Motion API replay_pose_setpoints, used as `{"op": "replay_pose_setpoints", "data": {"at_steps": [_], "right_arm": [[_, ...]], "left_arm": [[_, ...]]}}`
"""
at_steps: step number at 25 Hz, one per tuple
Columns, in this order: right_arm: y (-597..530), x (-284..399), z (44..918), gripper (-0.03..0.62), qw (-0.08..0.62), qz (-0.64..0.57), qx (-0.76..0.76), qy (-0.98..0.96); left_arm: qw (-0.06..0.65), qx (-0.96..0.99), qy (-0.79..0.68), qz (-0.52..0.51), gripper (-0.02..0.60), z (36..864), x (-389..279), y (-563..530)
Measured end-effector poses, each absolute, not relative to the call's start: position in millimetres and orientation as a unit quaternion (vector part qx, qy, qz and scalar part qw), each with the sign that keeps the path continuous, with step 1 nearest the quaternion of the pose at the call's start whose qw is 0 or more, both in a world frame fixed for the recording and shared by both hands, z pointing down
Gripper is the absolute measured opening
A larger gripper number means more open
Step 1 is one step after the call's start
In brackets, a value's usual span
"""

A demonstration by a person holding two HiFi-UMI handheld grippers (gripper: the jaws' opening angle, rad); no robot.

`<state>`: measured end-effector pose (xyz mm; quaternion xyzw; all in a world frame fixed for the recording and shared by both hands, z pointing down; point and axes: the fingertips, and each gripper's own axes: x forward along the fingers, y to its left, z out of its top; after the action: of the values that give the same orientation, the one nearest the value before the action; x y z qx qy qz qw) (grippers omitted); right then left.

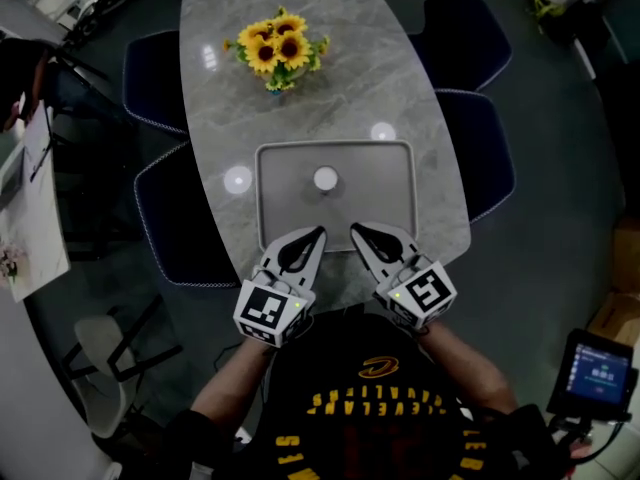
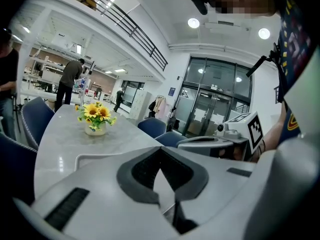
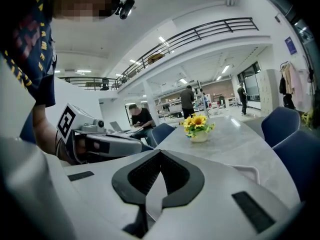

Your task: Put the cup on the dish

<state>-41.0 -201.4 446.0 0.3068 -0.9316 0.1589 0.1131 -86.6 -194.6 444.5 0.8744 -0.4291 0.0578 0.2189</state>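
A grey rectangular tray lies on the marble table, near its front edge. A small white round thing, maybe a cup seen from above, sits at the tray's middle; I cannot tell it from a lamp's reflection. My left gripper and right gripper hover side by side over the tray's near rim, both shut with nothing between the jaws. In the left gripper view the shut left gripper hides most of the tray. The right gripper likewise covers the tray in its own view.
A vase of sunflowers stands at the table's far end. Blue chairs line both sides. A screen on a stand is at the lower right. People are in the hall beyond the table.
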Motion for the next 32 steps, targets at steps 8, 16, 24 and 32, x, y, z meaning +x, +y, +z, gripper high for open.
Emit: {"op": "replay_pose_setpoints", "data": {"at_steps": [8,16,24,32], "right_arm": [[-184.3,-25.1,436.0,0.008,0.094,0.141,0.309,-0.936],[-146.2,-2.8,405.2,0.008,0.083,0.119,0.332,-0.932],[-98.9,26.6,388.1,0.008,0.051,0.117,0.338,-0.933],[-52.2,45.5,346.8,0.008,0.002,0.084,0.333,-0.939]], "left_arm": [[0.214,0.872,-0.436,0.065,0.0,438.7,-67.0,-174.2],[0.193,0.88,-0.43,0.056,0.0,406.8,-36.2,-128.0],[0.163,0.882,-0.439,0.048,0.0,376.4,-13.8,-73.6],[0.138,0.871,-0.472,0.024,0.0,344.9,-17.0,-18.9]]}}
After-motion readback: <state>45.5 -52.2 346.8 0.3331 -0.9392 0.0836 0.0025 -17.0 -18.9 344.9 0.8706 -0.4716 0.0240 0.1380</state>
